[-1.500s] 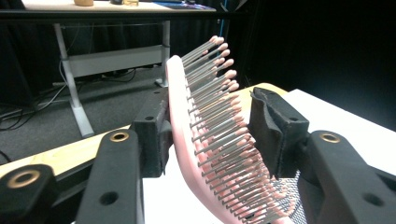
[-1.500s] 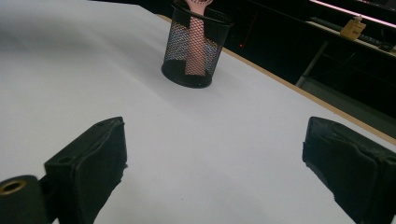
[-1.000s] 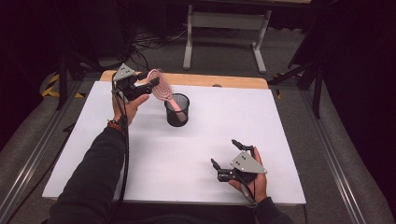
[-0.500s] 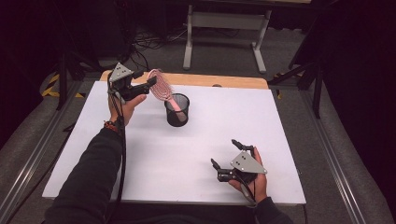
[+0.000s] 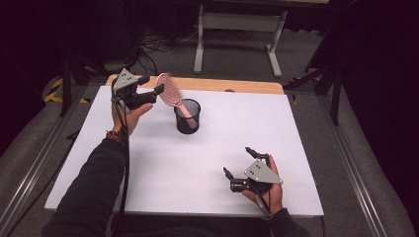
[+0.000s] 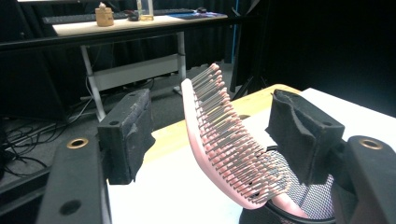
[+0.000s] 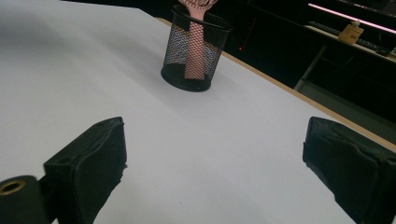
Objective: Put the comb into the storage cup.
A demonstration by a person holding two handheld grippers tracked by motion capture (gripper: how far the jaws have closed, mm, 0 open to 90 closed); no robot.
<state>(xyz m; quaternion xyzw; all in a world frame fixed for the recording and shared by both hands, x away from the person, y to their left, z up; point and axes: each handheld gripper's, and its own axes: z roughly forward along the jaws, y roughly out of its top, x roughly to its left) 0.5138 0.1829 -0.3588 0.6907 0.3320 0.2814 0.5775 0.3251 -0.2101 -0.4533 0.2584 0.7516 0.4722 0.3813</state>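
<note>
A pink hairbrush [image 5: 170,91] stands handle-down in a black mesh cup [image 5: 187,118] on the white table [image 5: 148,163], its bristled head leaning out to the left. My left gripper [image 5: 153,85] is held in the air just left of the head. In the left gripper view its jaws are open on either side of the hairbrush [image 6: 219,135] without touching it, and the cup [image 6: 299,205] sits below. My right gripper [image 5: 238,160] rests near the front right of the table, open with nothing in it. From there the cup [image 7: 196,51] and the brush handle [image 7: 195,42] stand farther off.
A wooden strip [image 5: 237,86] runs along the table's far edge. Beyond it is a grey floor with a desk frame [image 5: 237,29] and cables. A metal rail [image 5: 29,168] runs along the left side.
My left gripper has drawn back a little to the left, away from the brush head. The brush stays leaning in the cup. The right gripper has not moved.
</note>
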